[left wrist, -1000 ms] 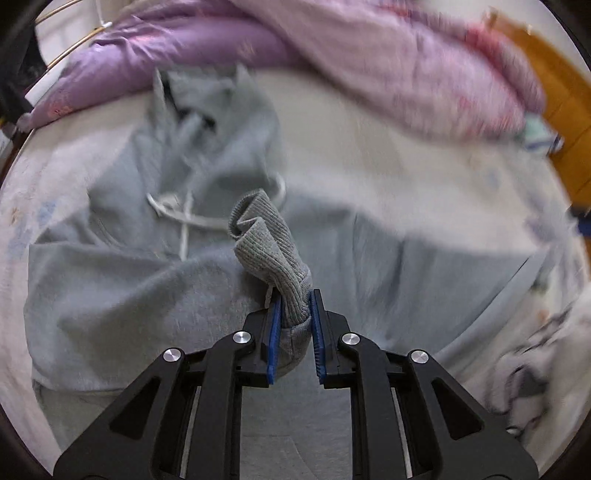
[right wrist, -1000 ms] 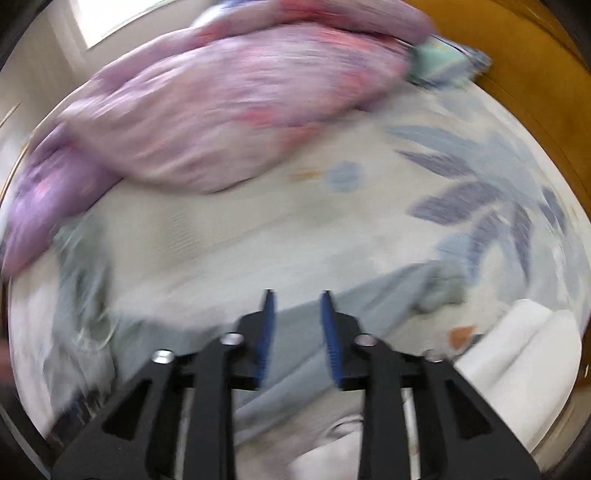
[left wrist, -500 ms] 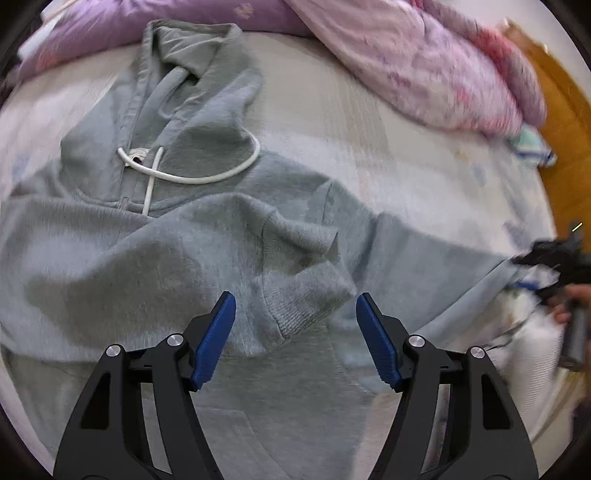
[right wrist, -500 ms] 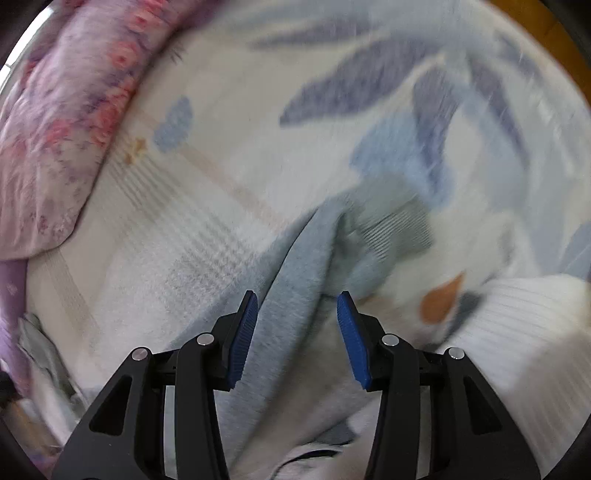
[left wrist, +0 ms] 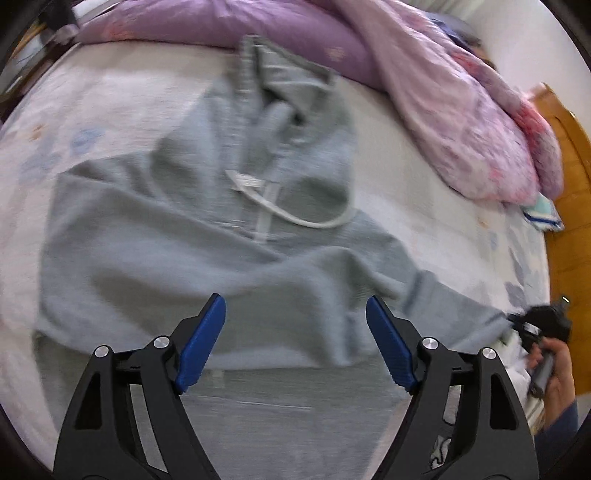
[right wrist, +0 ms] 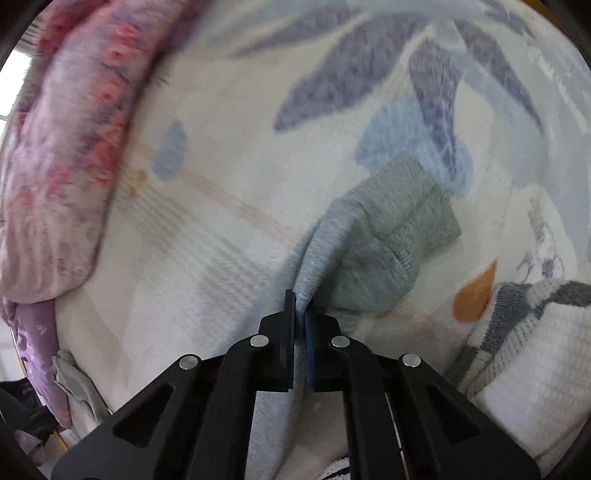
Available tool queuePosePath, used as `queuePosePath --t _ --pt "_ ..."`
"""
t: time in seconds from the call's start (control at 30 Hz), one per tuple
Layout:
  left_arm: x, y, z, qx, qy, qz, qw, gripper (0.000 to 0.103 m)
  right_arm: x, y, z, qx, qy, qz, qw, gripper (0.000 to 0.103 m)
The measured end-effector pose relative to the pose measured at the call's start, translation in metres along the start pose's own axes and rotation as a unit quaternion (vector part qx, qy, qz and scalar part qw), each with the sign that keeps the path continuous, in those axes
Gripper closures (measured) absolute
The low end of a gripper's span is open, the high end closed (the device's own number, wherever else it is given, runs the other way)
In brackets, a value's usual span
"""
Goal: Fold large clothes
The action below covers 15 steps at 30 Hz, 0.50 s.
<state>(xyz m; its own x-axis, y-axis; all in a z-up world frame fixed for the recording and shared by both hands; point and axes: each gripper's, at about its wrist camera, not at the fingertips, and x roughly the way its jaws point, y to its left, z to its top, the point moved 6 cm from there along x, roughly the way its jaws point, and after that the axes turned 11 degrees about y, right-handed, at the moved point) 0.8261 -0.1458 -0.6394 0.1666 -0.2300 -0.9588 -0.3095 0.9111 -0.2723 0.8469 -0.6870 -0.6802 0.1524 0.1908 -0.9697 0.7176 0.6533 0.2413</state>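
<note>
A grey hoodie with a white drawstring lies spread on the bed, hood toward the pillows. One sleeve is folded across its chest; the other sleeve stretches out to the right. My left gripper hovers above the folded sleeve, its jaws still opening, nothing between them. My right gripper is shut on the outstretched sleeve just behind its ribbed cuff. In the left wrist view the right gripper shows at the sleeve's end, held by a hand.
A pink floral quilt and a purple pillow lie along the far side of the bed. A white and grey knitted garment lies right of the cuff. The wooden bed frame borders the right side. The bedsheet has blue leaf prints.
My left gripper let go of the sleeve cuff, opened wide and drew back from it; the cuff now lies on the hoodie's chest. My right gripper came down and shut on the other sleeve.
</note>
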Motion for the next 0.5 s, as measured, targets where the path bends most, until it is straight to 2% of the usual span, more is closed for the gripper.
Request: queuePosePath --t 0.1,0.17,0.23,0.37,0.5 --pt "-0.011 0.037 0.003 -0.031 -0.006 0.021 0.9993 0.024 -0.036 0.025 -0.012 -0.044 -0.068 -0.003 0.997 0.099" --pt "-0.021 0.068 0.004 -0.059 -0.012 0.043 0.9972 0.024 -0.064 0.054 -0.038 -0.101 -0.122 -0.003 0.987 0.099" --pt "-0.030 0.097 0.004 -0.082 -0.015 0.047 0.9954 0.024 -0.080 0.086 -0.061 -0.151 -0.156 -0.006 0.976 0.099" --pt "-0.045 0.151 0.002 -0.115 -0.014 0.065 0.9911 0.024 -0.095 0.171 -0.150 -0.282 -0.179 0.030 0.942 0.099" --pt "-0.061 0.189 0.000 -0.125 -0.018 0.068 0.9896 0.024 -0.083 0.257 -0.271 -0.421 -0.172 0.048 0.889 0.099"
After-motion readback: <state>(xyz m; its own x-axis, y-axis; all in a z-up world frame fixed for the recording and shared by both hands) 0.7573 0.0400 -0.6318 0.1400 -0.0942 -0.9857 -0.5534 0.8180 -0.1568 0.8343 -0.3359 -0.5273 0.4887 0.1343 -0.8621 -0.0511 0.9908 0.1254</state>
